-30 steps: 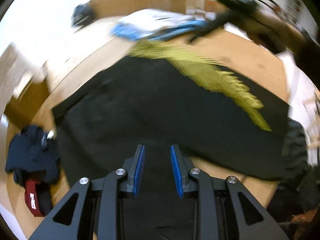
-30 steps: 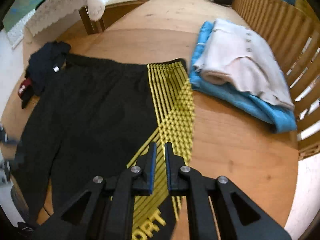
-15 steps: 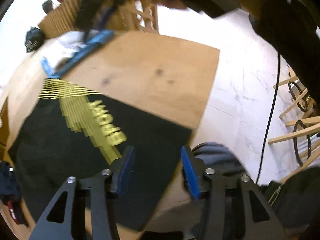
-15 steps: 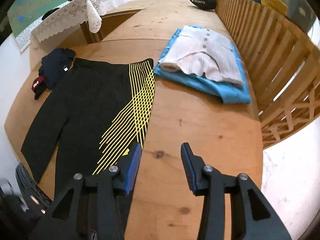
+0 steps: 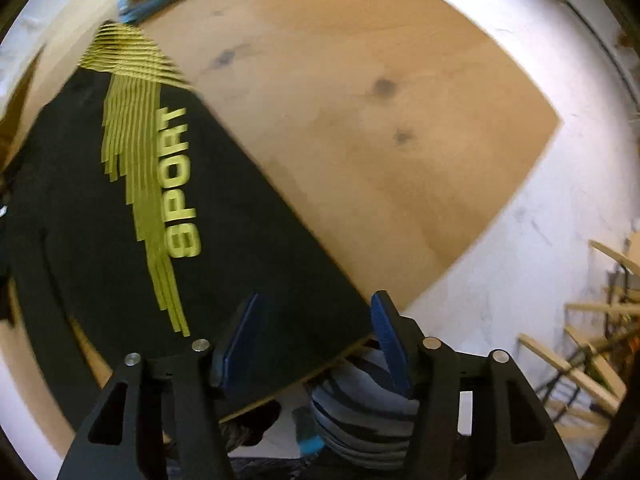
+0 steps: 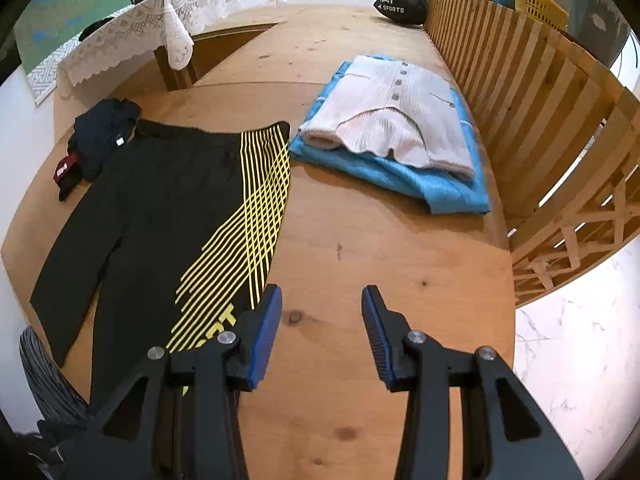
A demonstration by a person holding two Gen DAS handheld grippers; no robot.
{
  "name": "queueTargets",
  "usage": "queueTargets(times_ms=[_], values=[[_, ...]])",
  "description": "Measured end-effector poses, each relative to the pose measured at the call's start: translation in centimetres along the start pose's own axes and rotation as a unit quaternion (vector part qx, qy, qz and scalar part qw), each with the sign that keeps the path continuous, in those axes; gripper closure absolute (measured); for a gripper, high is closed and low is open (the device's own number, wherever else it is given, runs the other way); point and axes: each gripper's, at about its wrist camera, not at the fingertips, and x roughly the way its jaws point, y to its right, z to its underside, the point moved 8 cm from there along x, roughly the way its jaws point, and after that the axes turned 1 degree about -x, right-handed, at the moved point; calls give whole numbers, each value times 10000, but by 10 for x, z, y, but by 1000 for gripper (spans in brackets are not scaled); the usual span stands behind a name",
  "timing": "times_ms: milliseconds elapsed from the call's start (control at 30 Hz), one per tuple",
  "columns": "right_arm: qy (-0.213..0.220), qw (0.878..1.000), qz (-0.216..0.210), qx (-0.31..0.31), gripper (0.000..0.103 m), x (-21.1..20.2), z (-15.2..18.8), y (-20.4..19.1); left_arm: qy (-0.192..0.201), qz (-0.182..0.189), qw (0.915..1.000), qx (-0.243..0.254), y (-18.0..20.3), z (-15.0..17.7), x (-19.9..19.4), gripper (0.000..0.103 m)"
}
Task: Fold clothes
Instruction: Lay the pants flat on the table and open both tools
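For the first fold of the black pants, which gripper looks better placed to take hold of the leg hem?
Probably the left. The left gripper is open right over the hem corner of the black pants at the table edge. The right gripper, also open, hovers over bare wood beside them.

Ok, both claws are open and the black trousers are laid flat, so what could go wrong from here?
1. The trousers have a leg end at the table edge; a clumsy pinch by the left claw could drag it off.
2. The folded stack, cream cardigan on blue sweater, lies right beside the waistband; a fold swung that way may disturb it.
3. The dark clothes pile touches the waistband's other corner and could get caught in the fold.
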Motion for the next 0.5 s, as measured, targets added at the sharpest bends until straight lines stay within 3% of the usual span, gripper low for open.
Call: queueTargets(times_ms=[400, 500], values=[[-146, 9998, 27, 100, 62, 20, -4, 11, -157, -44, 9999, 21, 13, 4, 7, 47], [-148, 9999, 34, 47, 62, 21, -4, 9, -199, -61, 9998, 20, 9, 7, 11, 41]])
